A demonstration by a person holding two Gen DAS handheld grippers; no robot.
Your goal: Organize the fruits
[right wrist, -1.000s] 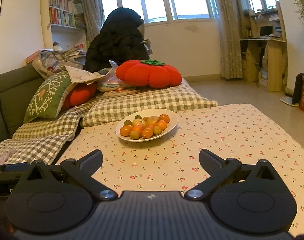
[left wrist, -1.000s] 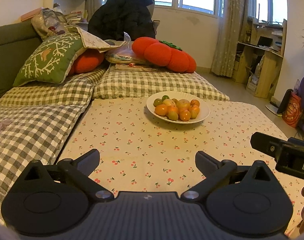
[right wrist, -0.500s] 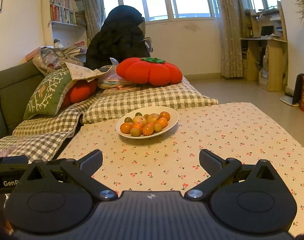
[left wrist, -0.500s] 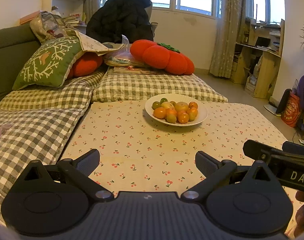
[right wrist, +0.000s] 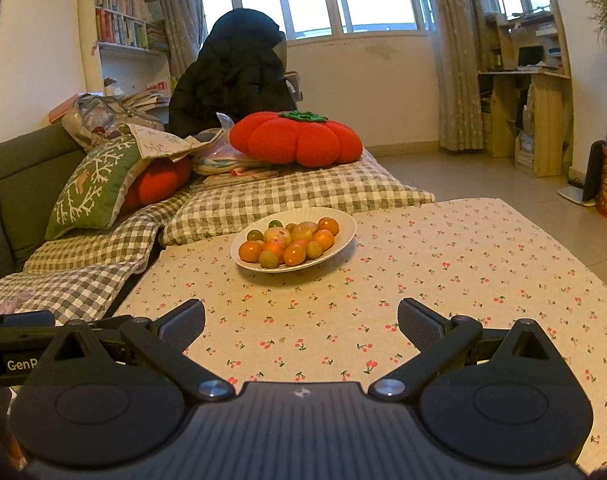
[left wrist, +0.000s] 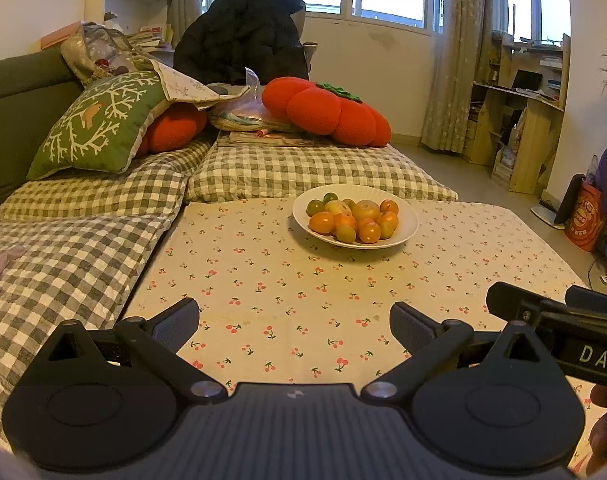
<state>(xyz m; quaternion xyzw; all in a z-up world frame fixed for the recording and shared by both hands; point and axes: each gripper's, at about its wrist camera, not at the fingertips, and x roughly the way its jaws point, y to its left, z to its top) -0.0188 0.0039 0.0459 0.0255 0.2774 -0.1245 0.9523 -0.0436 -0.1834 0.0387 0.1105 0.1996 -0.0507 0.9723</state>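
The fruits [left wrist: 353, 218], small, round and smooth-skinned in orange and green, are heaped on a white plate [left wrist: 407, 224] on the cherry-print cloth [left wrist: 287, 296], well ahead of both grippers. They are judged light, firm but bruisable, and apt to roll; each is best pinched gently across its middle. The left gripper [left wrist: 295, 322] and right gripper [right wrist: 301, 322] are held wide apart and empty.

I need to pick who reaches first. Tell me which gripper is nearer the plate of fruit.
Neither is clearly nearer. The left gripper and right gripper both hover open over the cloth, well short of the plate; the left faces its left side, the right its right side.
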